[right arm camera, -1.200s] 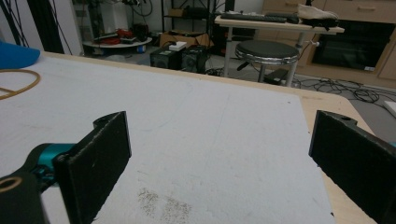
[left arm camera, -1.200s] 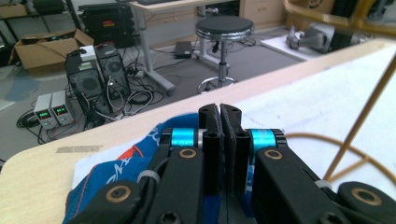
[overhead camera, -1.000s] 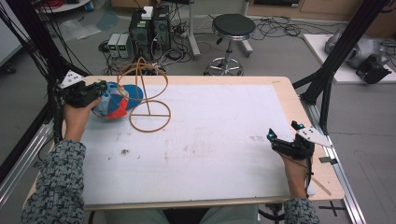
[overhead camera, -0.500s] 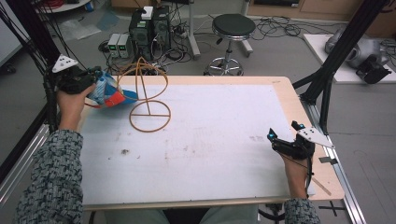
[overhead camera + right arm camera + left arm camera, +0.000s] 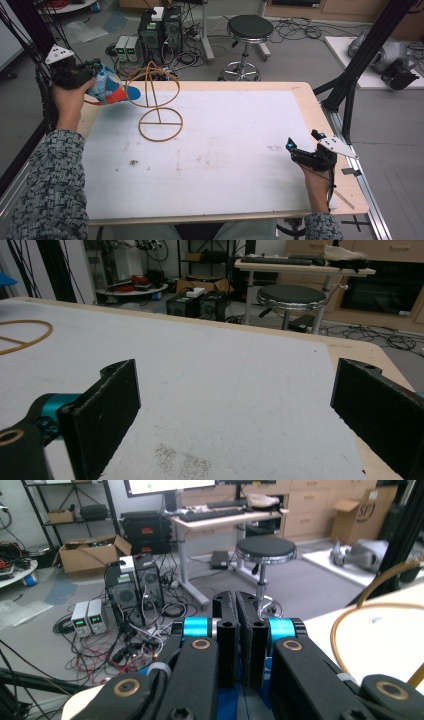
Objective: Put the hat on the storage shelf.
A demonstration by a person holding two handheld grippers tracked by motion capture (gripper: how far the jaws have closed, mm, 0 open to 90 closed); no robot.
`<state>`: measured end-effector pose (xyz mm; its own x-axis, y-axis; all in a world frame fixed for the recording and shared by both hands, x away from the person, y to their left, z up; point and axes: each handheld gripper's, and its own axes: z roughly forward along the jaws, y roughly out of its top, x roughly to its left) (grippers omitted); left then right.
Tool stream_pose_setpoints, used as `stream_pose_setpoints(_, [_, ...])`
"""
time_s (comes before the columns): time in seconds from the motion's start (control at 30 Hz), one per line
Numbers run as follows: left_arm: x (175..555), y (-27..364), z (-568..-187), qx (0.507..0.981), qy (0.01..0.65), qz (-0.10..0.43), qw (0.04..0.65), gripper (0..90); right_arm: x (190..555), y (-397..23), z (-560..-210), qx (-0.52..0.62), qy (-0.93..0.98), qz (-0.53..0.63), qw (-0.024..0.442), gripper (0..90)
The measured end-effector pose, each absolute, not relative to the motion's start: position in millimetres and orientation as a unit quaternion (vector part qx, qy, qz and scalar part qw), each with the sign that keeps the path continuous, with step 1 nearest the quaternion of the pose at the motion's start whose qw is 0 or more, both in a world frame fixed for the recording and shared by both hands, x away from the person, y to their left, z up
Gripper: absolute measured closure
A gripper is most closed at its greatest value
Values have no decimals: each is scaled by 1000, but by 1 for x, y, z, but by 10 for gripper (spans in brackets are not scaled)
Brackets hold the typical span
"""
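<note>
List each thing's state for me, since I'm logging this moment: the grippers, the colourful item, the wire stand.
left gripper: jaws shut on a thin edge of the colourful item, raised off the table.
colourful item: blue, red and white, hanging from the left gripper beside the wire stand.
wire stand: upright on the table, its ring base flat.
right gripper: jaws wide open, nothing between them, low over the table.

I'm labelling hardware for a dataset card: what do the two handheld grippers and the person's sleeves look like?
Both grippers have black bodies, flat black jaws and cyan metal parts. The left gripper and the right gripper each carry a grey three-cornered plate with dark dots. Brass-coloured screw rings sit in the left one's black linkage. The sleeves are a speckled black-and-white knit.
</note>
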<state>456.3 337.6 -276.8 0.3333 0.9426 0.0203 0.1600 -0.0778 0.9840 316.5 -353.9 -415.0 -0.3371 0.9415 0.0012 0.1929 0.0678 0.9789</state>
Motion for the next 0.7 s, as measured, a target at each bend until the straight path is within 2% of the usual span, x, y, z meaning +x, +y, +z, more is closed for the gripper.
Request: stream_pose_setpoints(0.7, [441,336,-227,558,415,428,577,872,317,-353,-416,442,639,520,355,49])
